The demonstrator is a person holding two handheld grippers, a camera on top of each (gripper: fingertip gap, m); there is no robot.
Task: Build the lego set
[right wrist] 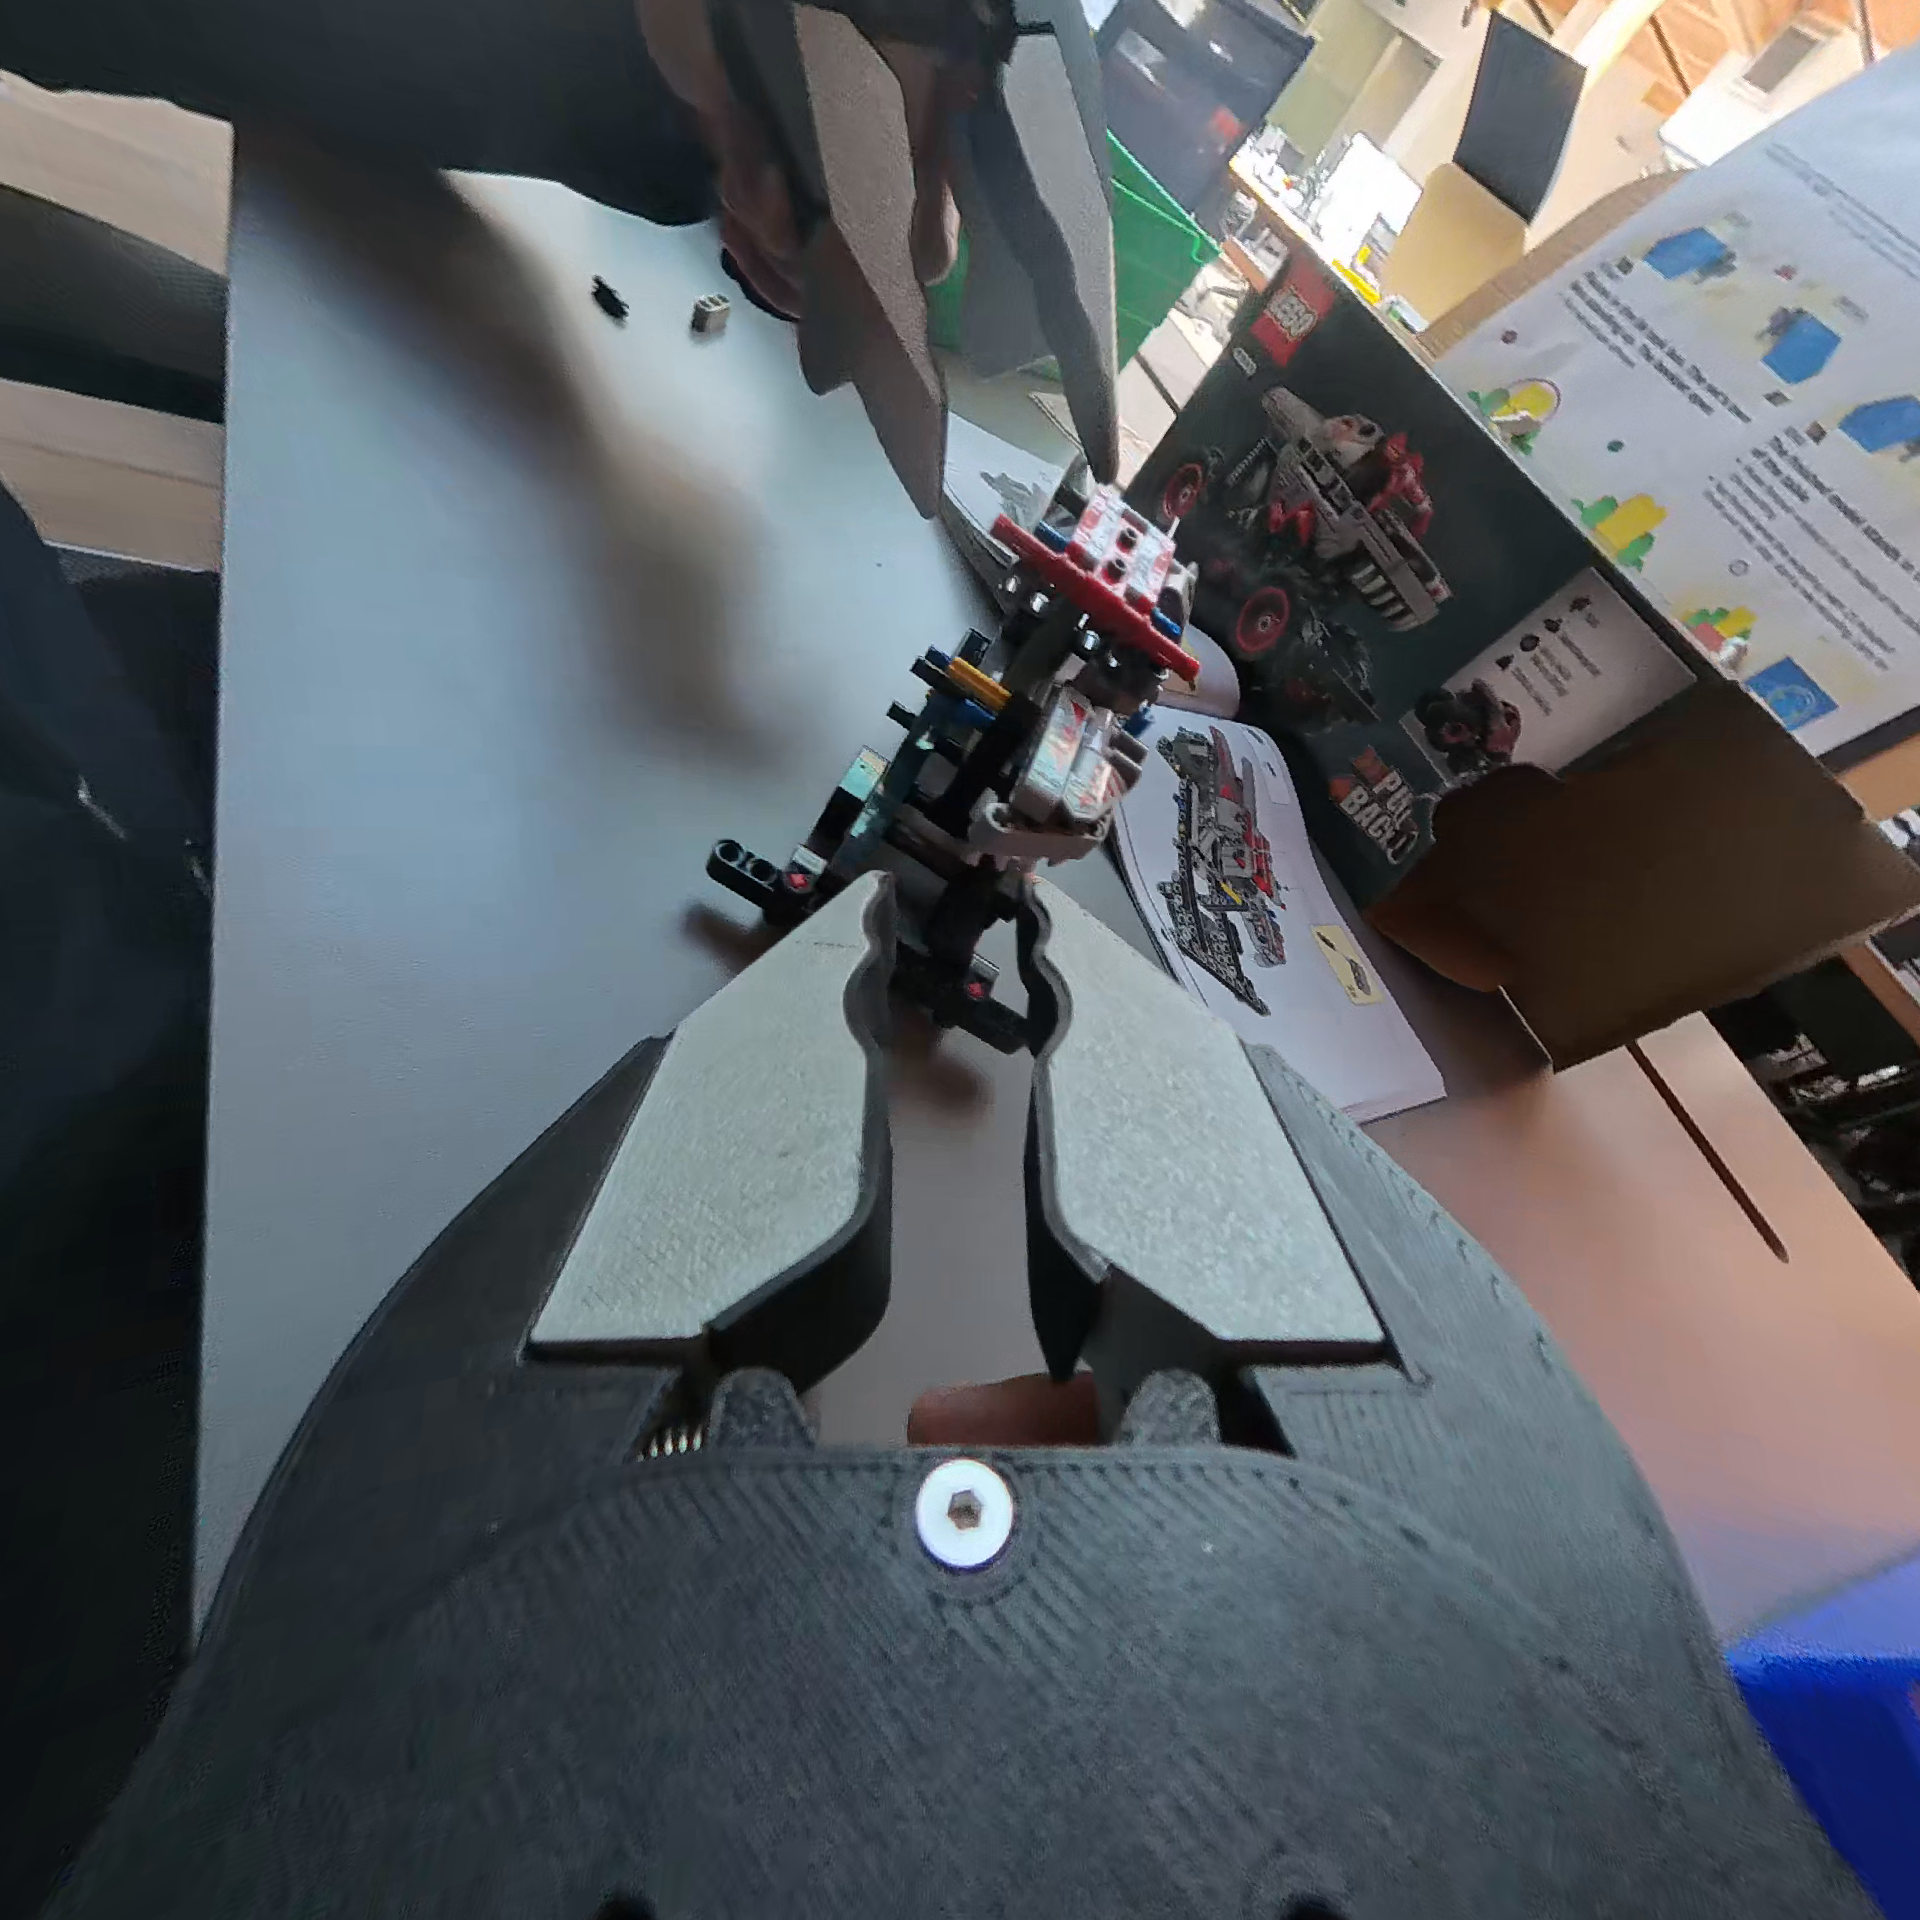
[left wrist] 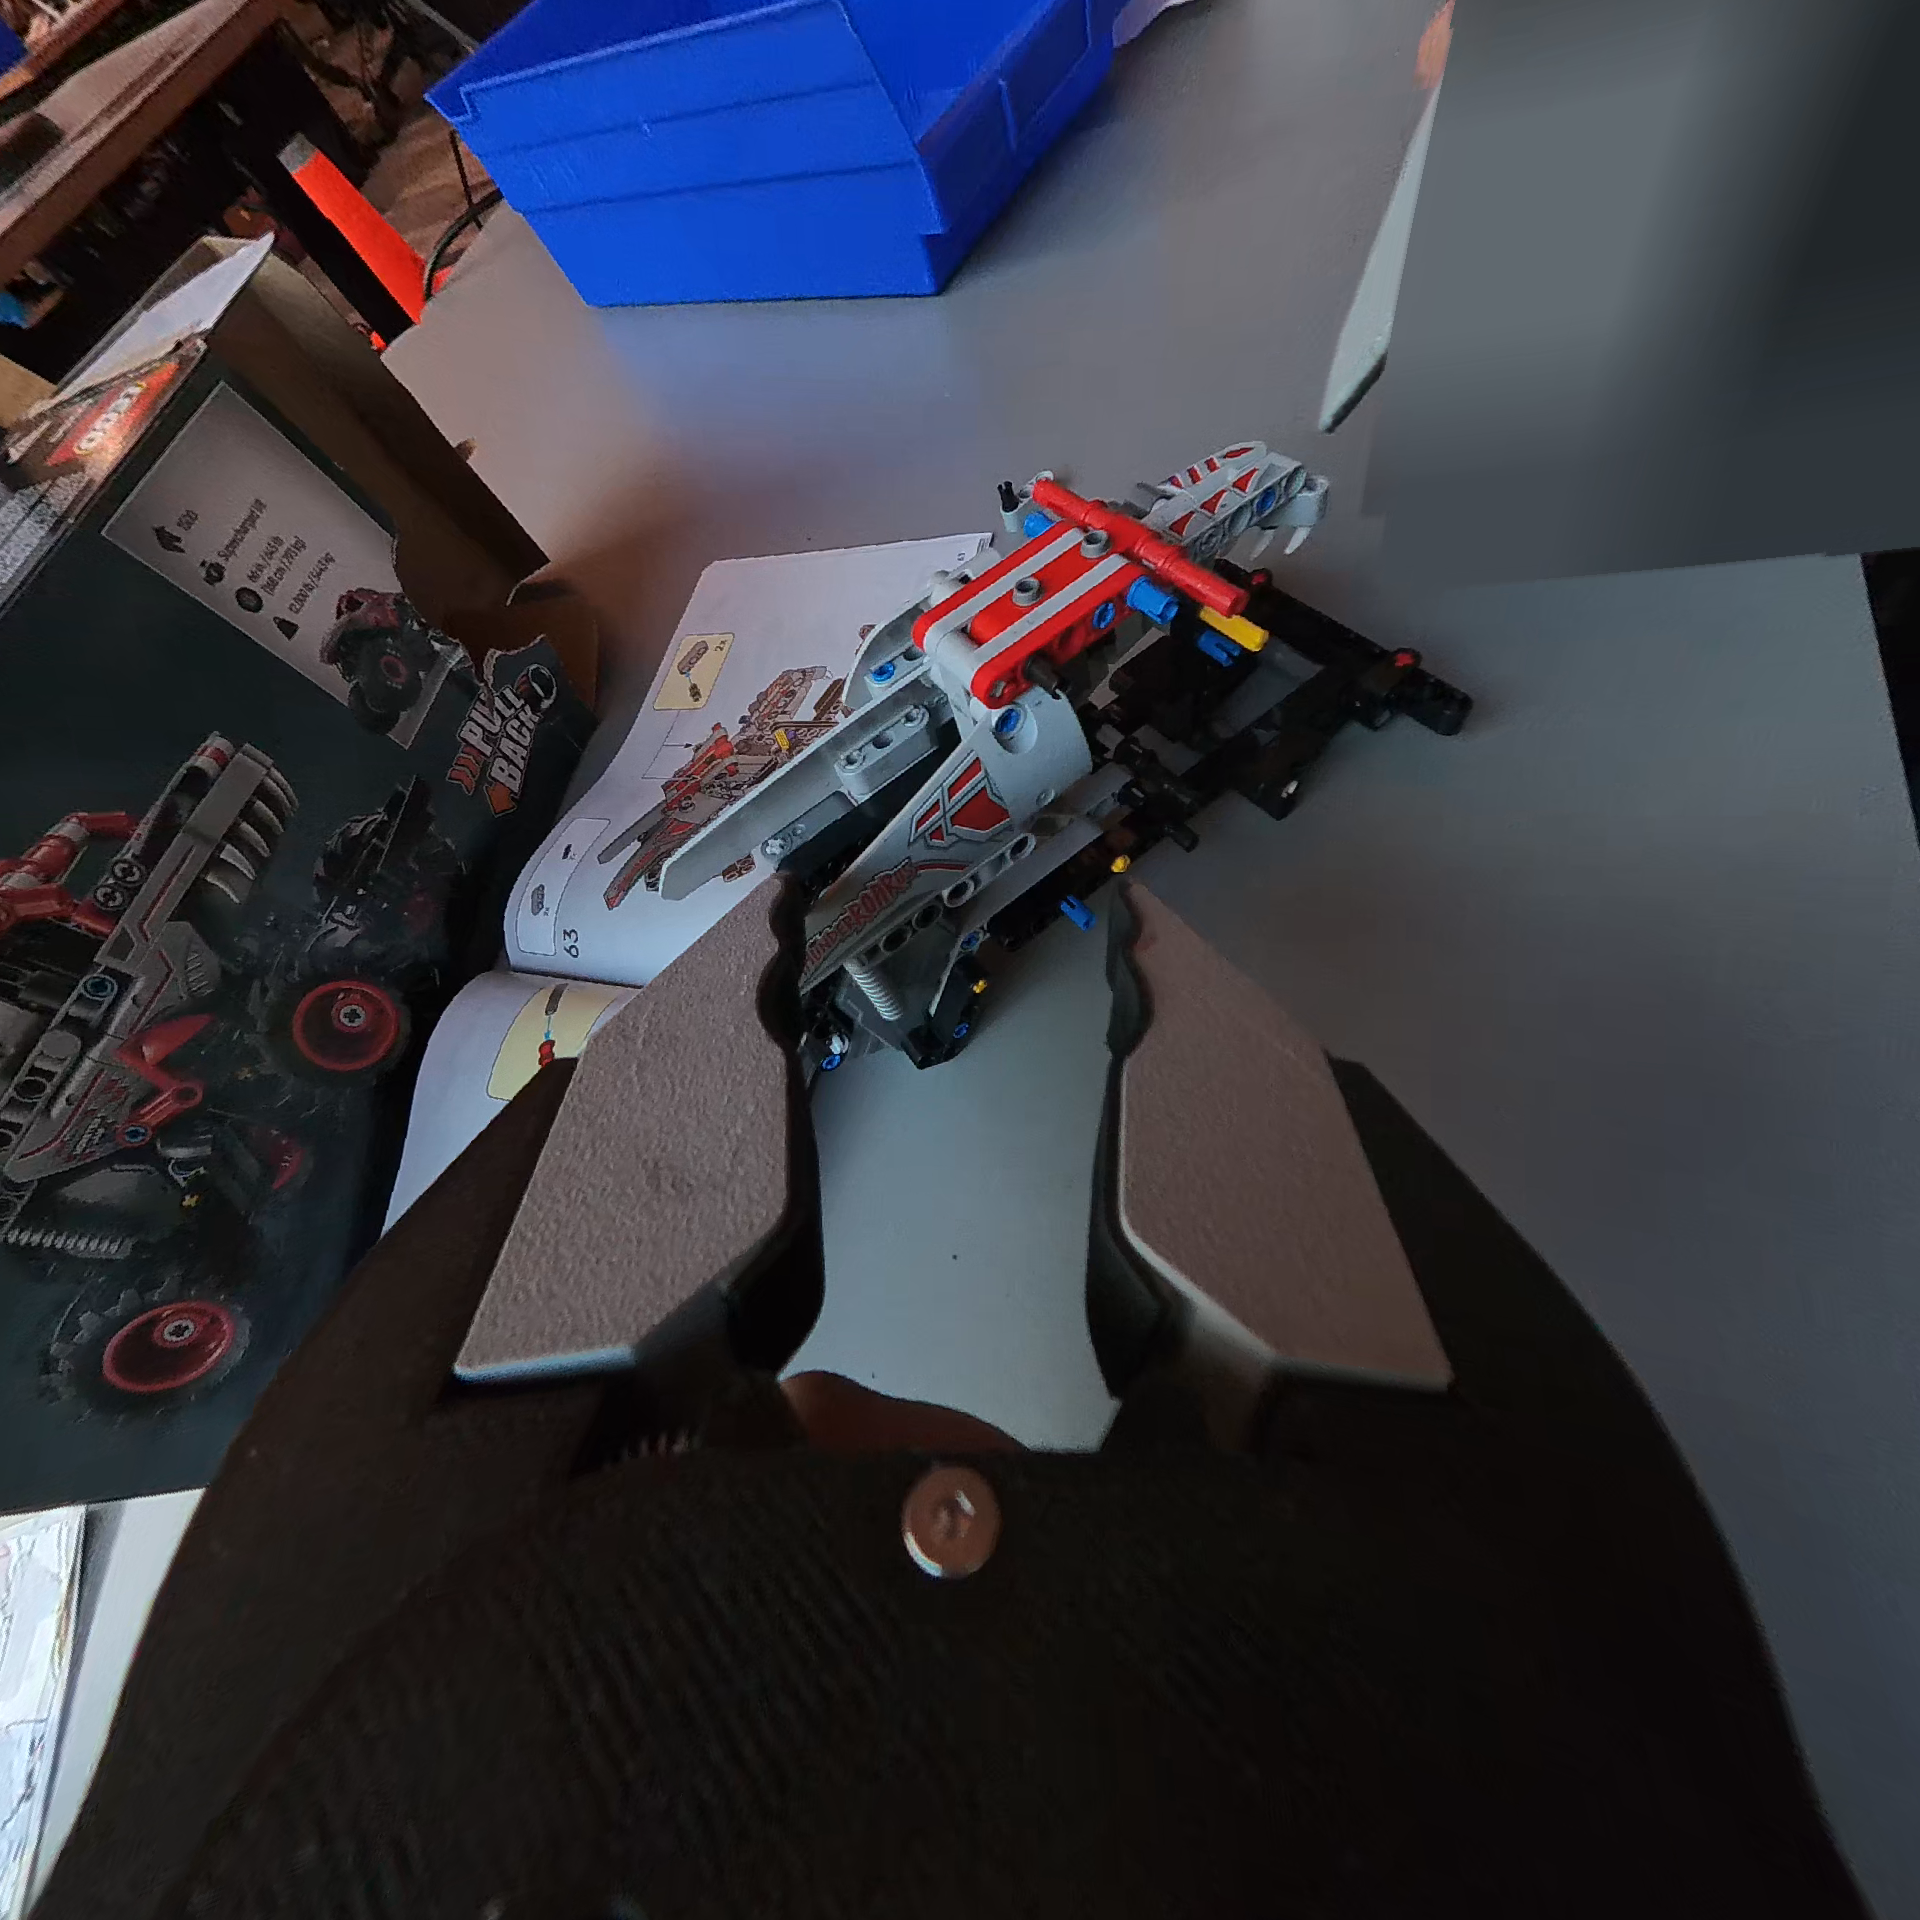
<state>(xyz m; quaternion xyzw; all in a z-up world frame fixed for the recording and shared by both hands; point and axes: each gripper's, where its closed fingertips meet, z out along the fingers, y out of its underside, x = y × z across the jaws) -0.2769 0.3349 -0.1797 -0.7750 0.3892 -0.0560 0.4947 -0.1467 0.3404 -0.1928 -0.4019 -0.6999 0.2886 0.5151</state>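
A half-built lego model in grey, red and black lies on the grey table, partly on the open instruction booklet. My left gripper is open, and its fingertips straddle the model's near grey end. In the right wrist view the model stands just ahead, with the left gripper coming down over its far red top. My right gripper is shut on the black frame at the model's near end.
The lego box lies left of the booklet and also shows in the right wrist view. A blue bin stands at the back. A small black pin and a small grey piece lie loose on the table. About 15 cm separates my left fingertips from my right. The small grey piece lies around 20 cm away from my left fingertips.
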